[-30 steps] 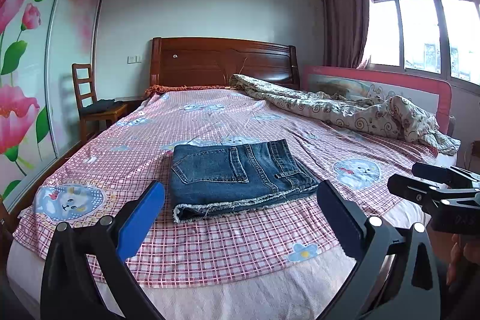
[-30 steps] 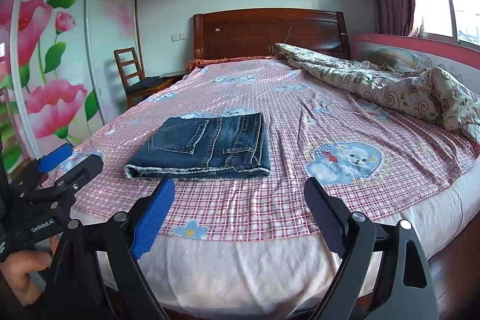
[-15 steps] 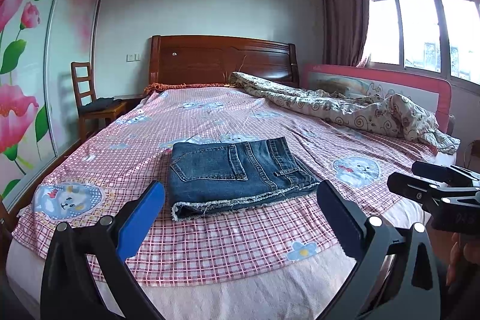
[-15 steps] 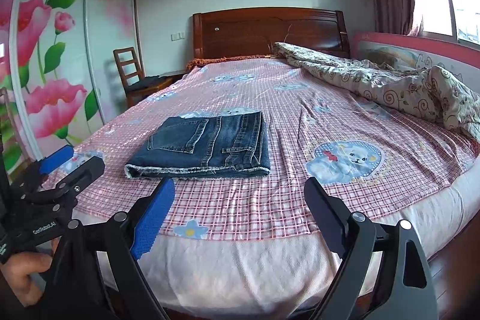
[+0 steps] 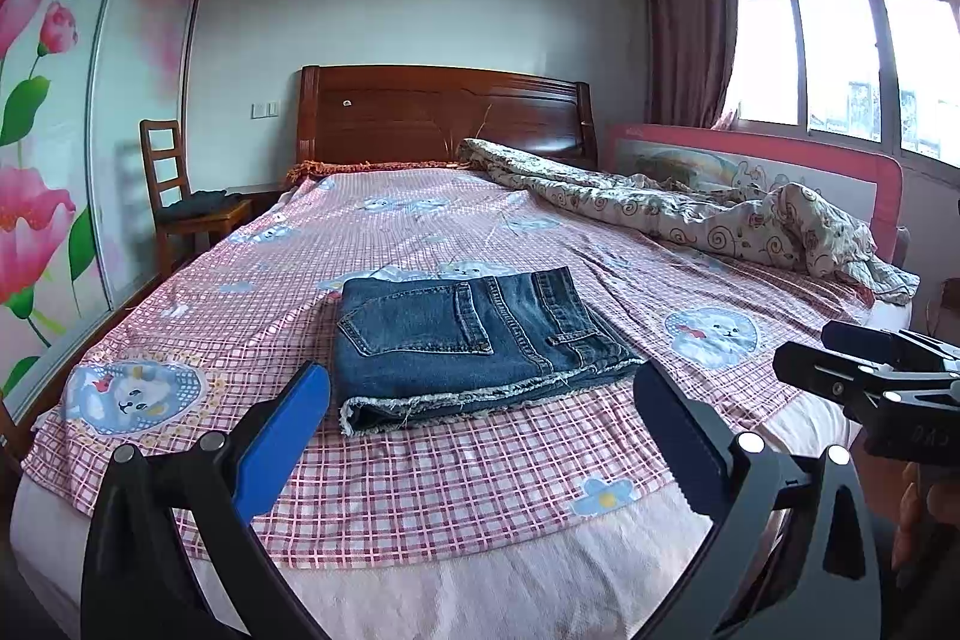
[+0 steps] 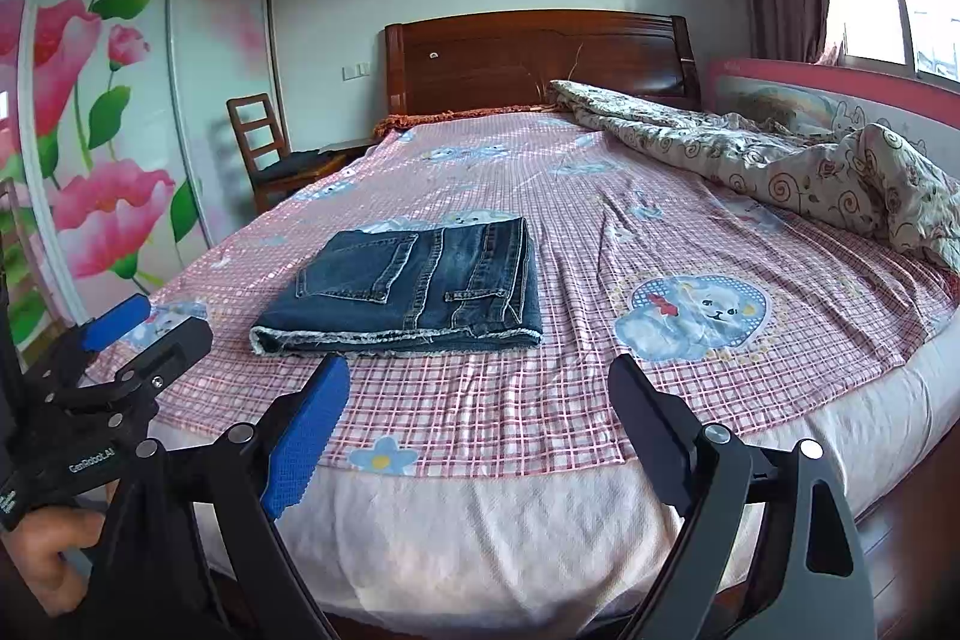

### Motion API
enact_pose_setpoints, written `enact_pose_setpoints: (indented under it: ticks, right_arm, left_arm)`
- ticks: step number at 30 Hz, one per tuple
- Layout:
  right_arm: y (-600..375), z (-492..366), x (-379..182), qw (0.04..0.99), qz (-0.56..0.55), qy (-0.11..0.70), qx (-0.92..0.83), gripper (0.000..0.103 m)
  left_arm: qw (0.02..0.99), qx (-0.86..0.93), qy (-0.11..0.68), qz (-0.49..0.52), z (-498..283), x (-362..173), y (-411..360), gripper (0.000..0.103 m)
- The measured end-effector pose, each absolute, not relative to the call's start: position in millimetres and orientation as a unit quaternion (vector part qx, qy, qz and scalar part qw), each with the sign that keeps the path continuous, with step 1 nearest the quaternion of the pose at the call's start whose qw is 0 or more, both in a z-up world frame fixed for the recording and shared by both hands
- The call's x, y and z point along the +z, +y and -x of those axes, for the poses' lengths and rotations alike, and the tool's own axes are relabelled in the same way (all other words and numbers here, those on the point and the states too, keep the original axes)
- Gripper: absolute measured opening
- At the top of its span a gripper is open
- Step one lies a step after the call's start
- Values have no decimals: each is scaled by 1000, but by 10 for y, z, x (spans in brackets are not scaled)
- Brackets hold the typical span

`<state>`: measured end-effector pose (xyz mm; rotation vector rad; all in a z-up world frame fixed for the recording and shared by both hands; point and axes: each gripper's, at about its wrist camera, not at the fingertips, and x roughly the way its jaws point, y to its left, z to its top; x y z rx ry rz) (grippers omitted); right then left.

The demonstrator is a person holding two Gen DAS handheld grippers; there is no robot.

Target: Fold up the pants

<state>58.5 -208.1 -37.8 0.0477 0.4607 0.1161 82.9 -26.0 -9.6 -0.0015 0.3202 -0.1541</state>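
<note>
Already the pants (image 5: 474, 340) lie as a compact denim rectangle on the bed (image 5: 480, 472), toward its near edge and a little left of centre, on the pink checked sheet, with a rumpled quilt (image 5: 690, 214) well apart at the far right. A back pocket faces up, the frayed hems run along the near side, and the waistband sits on the right.

Denim like this likely handles as thick, fairly stiff cloth with some weight — several layers stacked, not slippery, nothing fragible to worry about. It should keep a crease but will sag if lifted by one corner. Should another fold or a lift be wanted, I judge the two near corners at the frayed edge the best hold, pinching all layers together so the stack does not slide apart.

The left claw (image 5: 480, 430) stands wide apart, nothing between its pads. The right claw (image 6: 480, 418) is likewise spread and empty — both hang short of the bed's near edge, touching no cloth.
</note>
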Motion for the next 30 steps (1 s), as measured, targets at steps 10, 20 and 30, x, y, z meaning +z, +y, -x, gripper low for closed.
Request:
enact_pose_setpoints:
  ticks: [10, 20, 30]
  right_arm:
    - [-2061, -608, -427, 969, -17, 241, 56, 87]
    - [-2032, -615, -453, 967, -7, 247, 57, 87]
    - [-2040, -604, -463, 967, -11, 249, 57, 87]
  left_arm:
    - [982, -31, 184, -23, -869, -39, -359, 101]
    - [980, -50, 189, 27, -859, -11, -322, 101]
    - [976, -63, 206, 43, -909, -71, -285, 101]
